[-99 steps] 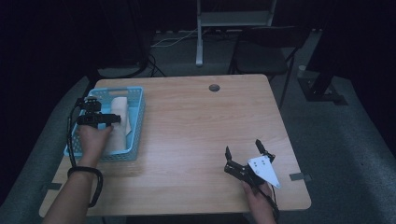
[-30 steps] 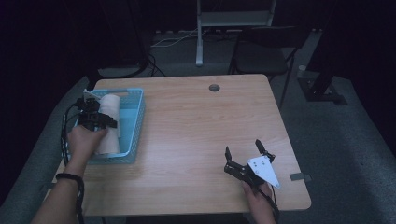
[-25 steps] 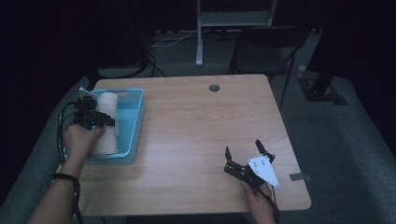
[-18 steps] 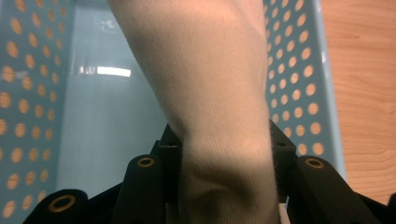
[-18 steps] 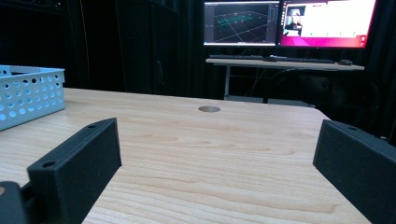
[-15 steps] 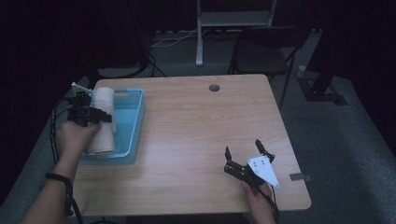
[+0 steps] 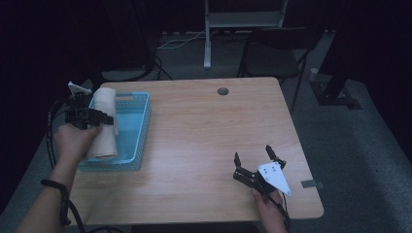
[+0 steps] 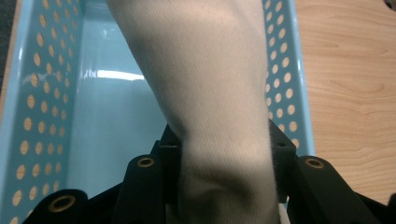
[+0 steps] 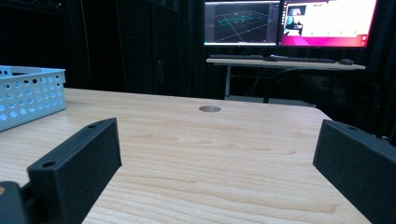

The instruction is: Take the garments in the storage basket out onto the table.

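Note:
A rolled cream towel hangs lengthwise over the light blue perforated basket at the table's left. My left gripper is shut on the towel, holding it up out of the basket. In the left gripper view the towel runs up between the two black jaws, which squeeze it from both sides, with the basket's floor below. My right gripper rests open near the table's front right edge, jaws wide apart and nothing between them.
A round grommet hole sits at the table's far middle. A chair and a stand's post stand behind the table. Monitors on a desk show in the right gripper view.
My left gripper has lifted the towel up and toward the basket's left side. The right gripper has stayed still.

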`<move>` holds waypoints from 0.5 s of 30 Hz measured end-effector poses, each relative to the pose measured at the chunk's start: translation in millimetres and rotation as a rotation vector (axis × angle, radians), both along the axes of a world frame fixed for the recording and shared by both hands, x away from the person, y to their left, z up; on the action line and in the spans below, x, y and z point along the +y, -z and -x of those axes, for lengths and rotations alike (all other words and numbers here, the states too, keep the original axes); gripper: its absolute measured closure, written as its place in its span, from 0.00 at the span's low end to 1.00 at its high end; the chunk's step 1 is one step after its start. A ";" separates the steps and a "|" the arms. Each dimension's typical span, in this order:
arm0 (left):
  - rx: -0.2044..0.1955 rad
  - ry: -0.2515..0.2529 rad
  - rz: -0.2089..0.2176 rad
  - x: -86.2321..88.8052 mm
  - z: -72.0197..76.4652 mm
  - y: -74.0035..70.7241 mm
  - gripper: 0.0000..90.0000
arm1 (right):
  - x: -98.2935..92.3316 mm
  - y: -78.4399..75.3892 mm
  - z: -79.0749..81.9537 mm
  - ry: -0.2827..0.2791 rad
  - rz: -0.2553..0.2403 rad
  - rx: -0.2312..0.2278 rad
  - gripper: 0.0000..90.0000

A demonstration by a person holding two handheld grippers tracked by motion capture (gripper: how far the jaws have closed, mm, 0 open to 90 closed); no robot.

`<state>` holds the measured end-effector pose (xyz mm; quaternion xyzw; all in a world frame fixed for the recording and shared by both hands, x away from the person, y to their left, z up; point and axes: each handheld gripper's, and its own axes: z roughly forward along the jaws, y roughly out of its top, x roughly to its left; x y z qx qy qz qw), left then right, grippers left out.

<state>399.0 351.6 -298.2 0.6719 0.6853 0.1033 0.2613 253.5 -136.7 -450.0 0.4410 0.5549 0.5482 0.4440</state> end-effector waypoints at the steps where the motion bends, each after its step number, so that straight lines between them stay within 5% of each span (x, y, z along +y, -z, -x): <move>1: -0.001 0.002 0.005 -1.0 0.2 -1.3 0.68 | 0.0 0.0 0.0 0.000 0.000 0.000 0.00; 15: -0.008 0.030 -0.001 -14.7 -0.4 -13.4 0.68 | 0.2 0.0 0.0 0.000 0.001 -0.001 0.00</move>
